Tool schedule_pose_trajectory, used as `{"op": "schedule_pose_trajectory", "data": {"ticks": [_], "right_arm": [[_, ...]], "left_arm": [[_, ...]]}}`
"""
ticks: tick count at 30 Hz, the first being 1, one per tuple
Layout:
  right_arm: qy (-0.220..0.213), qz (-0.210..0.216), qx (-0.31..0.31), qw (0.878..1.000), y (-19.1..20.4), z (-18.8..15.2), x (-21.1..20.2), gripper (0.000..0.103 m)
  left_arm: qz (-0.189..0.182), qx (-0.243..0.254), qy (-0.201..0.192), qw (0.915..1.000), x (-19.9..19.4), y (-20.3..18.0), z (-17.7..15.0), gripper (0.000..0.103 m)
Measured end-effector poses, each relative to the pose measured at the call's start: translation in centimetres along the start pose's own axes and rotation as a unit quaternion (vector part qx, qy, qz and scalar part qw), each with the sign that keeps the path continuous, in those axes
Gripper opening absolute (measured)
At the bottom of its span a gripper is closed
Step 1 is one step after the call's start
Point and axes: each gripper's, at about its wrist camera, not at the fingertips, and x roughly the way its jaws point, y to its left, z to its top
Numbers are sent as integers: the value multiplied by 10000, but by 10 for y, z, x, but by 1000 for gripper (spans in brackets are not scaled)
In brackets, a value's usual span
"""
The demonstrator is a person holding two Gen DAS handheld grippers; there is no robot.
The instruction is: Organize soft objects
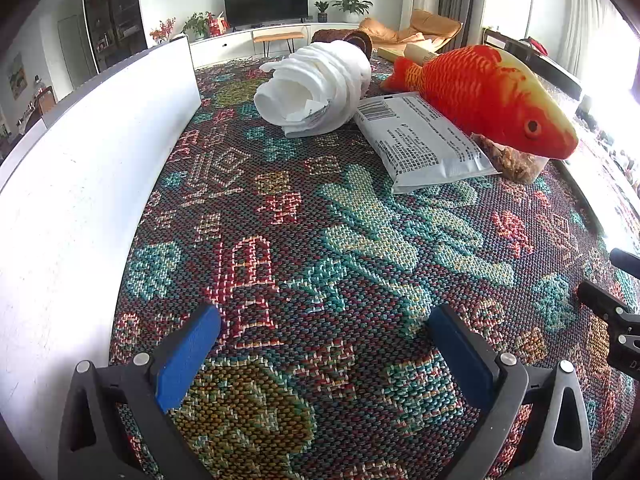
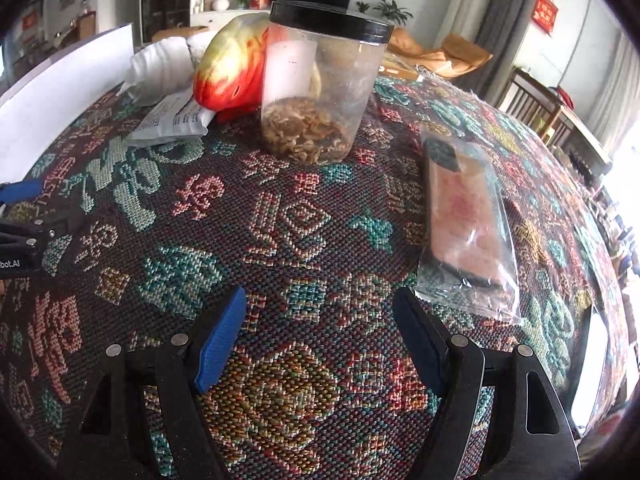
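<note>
Both tongs [image 1: 324, 356] [image 2: 320, 344] released, empty | plush fish [image 1: 484, 92] lies lengthwise, head toward jar [image 2: 320, 84]

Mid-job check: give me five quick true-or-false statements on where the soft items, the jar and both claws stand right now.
1. The orange-red plush fish rests partly on the grey printed mailer pouch. True.
2. The clear plastic jar with the black lid lies on its side. False: it stands upright, lid on.
3. The left claw grips the white rolled cloth bundle. False: it is open and empty, well short of the bundle.
4. The right claw is open with only the woven patterned cloth between its pads. True.
5. The phone-shaped item in a clear plastic bag sits inside the jar. False: it lies flat on the cloth beside it.
</note>
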Motion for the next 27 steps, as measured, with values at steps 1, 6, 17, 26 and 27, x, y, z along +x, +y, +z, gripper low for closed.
{"op": "schedule_pose_trajectory", "data": {"ticks": [1, 6, 17, 26, 27], "right_arm": [[7, 8, 9, 10000, 0, 0, 0, 78], [45, 95, 96, 9999, -3, 2, 3, 79], [87, 177, 200, 9996, -7, 3, 5, 80], [117, 255, 274, 9992, -10, 3, 6, 80], [121, 266, 286, 9992, -11, 3, 7, 80]], "left_arm": [[0, 0, 0, 10000, 0, 0, 0, 103], [-1, 1, 0, 10000, 0, 0, 0, 103], [-2, 0, 0, 10000, 0, 0, 0, 103], [-4, 2, 1, 10000, 0, 0, 0, 103], [-4, 2, 1, 10000, 0, 0, 0, 103]]}}
